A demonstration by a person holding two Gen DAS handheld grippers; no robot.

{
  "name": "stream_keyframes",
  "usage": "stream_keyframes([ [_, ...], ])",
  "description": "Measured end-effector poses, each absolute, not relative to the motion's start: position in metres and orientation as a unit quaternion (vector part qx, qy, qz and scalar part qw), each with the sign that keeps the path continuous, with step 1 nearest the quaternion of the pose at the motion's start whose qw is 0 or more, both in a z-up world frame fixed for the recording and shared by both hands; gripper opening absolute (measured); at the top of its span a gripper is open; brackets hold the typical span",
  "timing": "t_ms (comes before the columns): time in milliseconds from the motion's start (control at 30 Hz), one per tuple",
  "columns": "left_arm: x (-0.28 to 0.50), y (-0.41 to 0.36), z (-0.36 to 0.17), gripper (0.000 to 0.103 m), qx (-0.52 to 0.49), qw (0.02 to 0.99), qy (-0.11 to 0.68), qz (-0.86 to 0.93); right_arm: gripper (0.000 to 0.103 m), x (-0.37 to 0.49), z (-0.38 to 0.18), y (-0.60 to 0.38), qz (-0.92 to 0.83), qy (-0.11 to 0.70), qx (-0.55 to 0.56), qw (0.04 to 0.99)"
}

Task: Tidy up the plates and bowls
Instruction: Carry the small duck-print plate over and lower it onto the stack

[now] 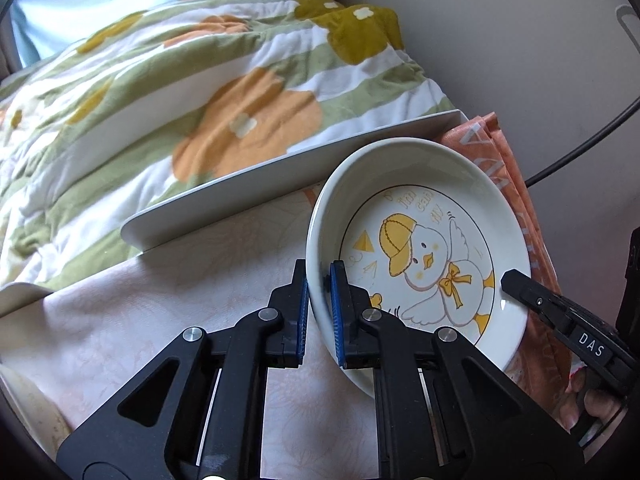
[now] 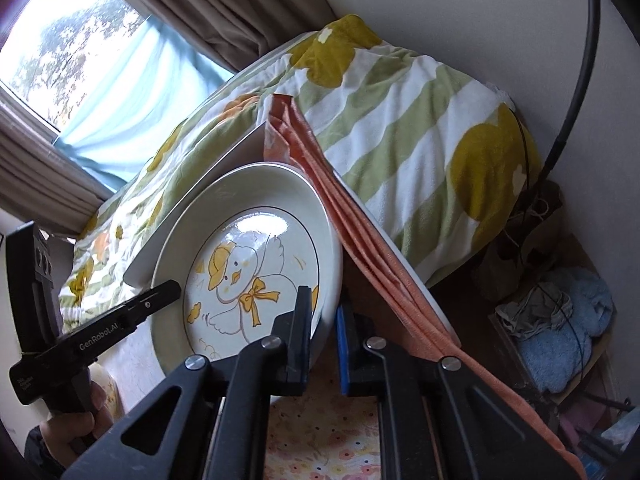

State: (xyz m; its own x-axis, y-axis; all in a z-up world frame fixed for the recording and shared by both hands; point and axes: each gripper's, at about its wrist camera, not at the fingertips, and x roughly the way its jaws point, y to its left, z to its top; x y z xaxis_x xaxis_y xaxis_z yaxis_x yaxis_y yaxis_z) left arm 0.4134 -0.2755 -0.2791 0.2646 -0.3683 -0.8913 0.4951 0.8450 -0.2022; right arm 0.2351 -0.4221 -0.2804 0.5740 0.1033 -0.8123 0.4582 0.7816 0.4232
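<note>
Left claw (image 1: 319,308): closed on the left rim of the duck plate (image 1: 420,252), one blue pad (image 1: 338,312) pressed against the inner wall and the other against the outer wall. Right claw (image 2: 325,320): straddled the opposite rim of the same plate (image 2: 248,264), its left finger in front of the printed face and its blue-padded finger behind the rim; whether that grip was fully tight could not be told. Plate: white, with a yellow-capped duck and bow printed on its face, held between both claws and tilted up off the pale flowered tablecloth (image 1: 180,320) below. In the left view, the tip of the right claw appeared at the plate's far right edge. Immediately behind the plate: a white tray (image 1: 280,160) standing on edge, leaning toward the bedding. To the right of the plate: a folded orange cloth (image 1: 516,200), touching the plate's rim. Beyond the tray: a green-and-white striped blanket (image 1: 160,92) with orange and mustard flowers. Farther out: brown curtains (image 2: 224,8) and a window (image 2: 68,36) to the upper left, and a blue towel (image 2: 560,336) low to the right.
</note>
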Motion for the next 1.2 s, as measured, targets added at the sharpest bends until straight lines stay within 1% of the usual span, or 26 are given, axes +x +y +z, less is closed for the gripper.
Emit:
stream_keyframes([
  [200,0.399,-0.266,-0.258,0.009,0.063,0.807,0.521,-0.27,0.01,0.232,-0.268,-0.414,-0.099,0.445,0.285,0.843],
  [367,0.38,-0.25,-0.226,0.009,0.053,0.825,0.499,-0.259,0.011,0.224,-0.244,-0.402,-0.084,0.435,0.255,0.86],
  [667,0.33,-0.196,-0.179,0.009,0.015,0.848,0.474,-0.235,0.011,0.198,-0.2,-0.365,-0.051,0.421,0.226,0.877],
  [967,0.253,-0.121,-0.156,0.009,-0.011,0.866,0.46,-0.196,0.011,0.152,-0.177,-0.306,-0.011,0.418,0.206,0.885],
  [1200,0.198,-0.068,-0.16,0.009,-0.019,0.867,0.465,-0.175,0.011,0.11,-0.175,-0.255,0.01,0.418,0.199,0.886],
])
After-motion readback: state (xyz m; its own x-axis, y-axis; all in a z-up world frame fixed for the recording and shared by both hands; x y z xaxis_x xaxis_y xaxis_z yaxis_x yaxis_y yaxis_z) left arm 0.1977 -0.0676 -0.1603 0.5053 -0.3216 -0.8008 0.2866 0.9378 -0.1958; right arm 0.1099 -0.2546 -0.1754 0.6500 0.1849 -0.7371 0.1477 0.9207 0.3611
